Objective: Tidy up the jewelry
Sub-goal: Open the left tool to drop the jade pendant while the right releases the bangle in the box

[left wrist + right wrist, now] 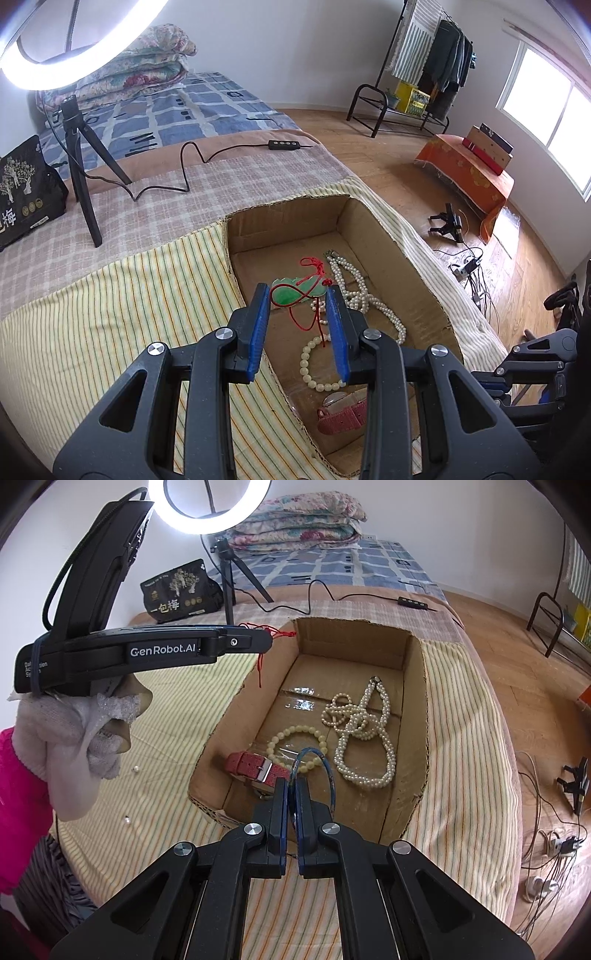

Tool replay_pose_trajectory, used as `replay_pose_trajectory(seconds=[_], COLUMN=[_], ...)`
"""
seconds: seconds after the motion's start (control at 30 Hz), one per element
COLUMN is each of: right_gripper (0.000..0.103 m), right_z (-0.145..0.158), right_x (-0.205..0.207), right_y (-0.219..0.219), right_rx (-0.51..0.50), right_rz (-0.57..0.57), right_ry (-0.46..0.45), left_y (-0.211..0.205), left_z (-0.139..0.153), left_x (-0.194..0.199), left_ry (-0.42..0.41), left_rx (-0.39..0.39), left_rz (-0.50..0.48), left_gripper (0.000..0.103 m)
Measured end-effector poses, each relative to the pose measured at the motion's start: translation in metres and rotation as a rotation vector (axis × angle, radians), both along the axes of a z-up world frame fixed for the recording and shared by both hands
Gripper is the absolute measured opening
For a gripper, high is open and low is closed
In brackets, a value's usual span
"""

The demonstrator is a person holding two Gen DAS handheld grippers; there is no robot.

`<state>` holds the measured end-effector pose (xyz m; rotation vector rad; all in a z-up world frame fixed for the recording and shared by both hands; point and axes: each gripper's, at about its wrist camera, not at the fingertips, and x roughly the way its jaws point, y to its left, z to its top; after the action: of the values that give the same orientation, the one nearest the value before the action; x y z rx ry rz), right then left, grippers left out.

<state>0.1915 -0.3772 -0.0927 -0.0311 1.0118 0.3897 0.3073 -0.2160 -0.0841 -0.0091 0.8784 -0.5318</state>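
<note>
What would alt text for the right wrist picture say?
The right gripper is shut on a blue bangle over a cardboard box holding a pearl necklace, bead bracelet and pink watch.

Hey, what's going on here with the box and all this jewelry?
A person is sorting jewelry into a cardboard box. The right gripper is shut on a blue bangle over it. The left gripper is open, a green pendant and its red cord at its fingers. Pearls, a bead bracelet and a red watch lie inside.
</note>
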Motion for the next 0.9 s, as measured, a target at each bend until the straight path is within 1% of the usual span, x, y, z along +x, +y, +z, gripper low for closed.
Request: replay_pose_trajectory(seconds=[0.2,0.23,0.27,0.3,0.33,0.37,0.43,0.47,0.5,0.53,0.63,0.8,0.83,0.87,0.9], right_gripper=[0.003,0.006,0.014,0.019,0.03,0.038,0.039,0.039,0.039,0.04,0.047,0.048,0.051,0.058,0.061], right_z=[0.0,0.0,0.0,0.0,0.001,0.001,0.002,0.002,0.003,0.003,0.005,0.009,0.009,0.01,0.011], right_x=[0.001,0.001,0.001,0.001,0.001,0.0,0.0,-0.001,-0.001,-0.001,-0.001,-0.002,-0.003,-0.003,-0.004], right_y=[-0.002,-0.002,-0.002,-0.002,-0.001,-0.001,0.0,0.001,0.001,0.001,0.002,0.008,0.01,0.011,0.012], right_rx=[-0.012,-0.016,-0.022,-0.026,-0.029,-0.033,-0.043,-0.045,-0.047,-0.05,-0.057,-0.063,-0.068,-0.077,-0.089], right_rz=[-0.02,-0.02,-0.022,-0.022,-0.023,-0.024,-0.026,-0.025,-0.026,-0.028,-0.033,-0.029,-0.029,-0.031,-0.035], right_ry=[-0.01,-0.011,-0.011,-0.012,-0.016,-0.02,-0.029,-0.03,-0.032,-0.034,-0.044,-0.051,-0.051,-0.053,-0.056], left_y=[-0.001,-0.001,0.0,0.001,0.001,0.002,0.003,0.003,0.004,0.004,0.006,0.014,0.017,0.02,0.023], left_z=[-0.001,-0.001,-0.001,-0.001,-0.001,0.0,0.0,0.0,0.001,0.002,0.005,0.013,0.014,0.015,0.017], left_x=[0.001,0.001,0.002,0.002,0.002,0.003,0.002,0.002,0.002,0.001,-0.002,-0.008,-0.009,-0.01,-0.011], left_ry=[0.001,0.001,0.001,-0.001,-0.003,-0.002,-0.002,-0.001,-0.002,-0.006,-0.01,-0.02,-0.021,-0.022,-0.025], left_rx=[0.005,0.007,0.009,0.008,0.007,0.005,0.003,0.0,-0.002,-0.001,0.003,0.008,0.008,0.009,0.01], left_rz=[0.0,0.002,0.004,0.006,0.008,0.009,0.01,0.009,0.009,0.011,0.01,0.018,0.023,0.027,0.031], left_gripper=[0.031,0.032,0.035,0.036,0.036,0.036,0.037,0.041,0.044,0.044,0.044,0.044,0.044,0.044,0.044])
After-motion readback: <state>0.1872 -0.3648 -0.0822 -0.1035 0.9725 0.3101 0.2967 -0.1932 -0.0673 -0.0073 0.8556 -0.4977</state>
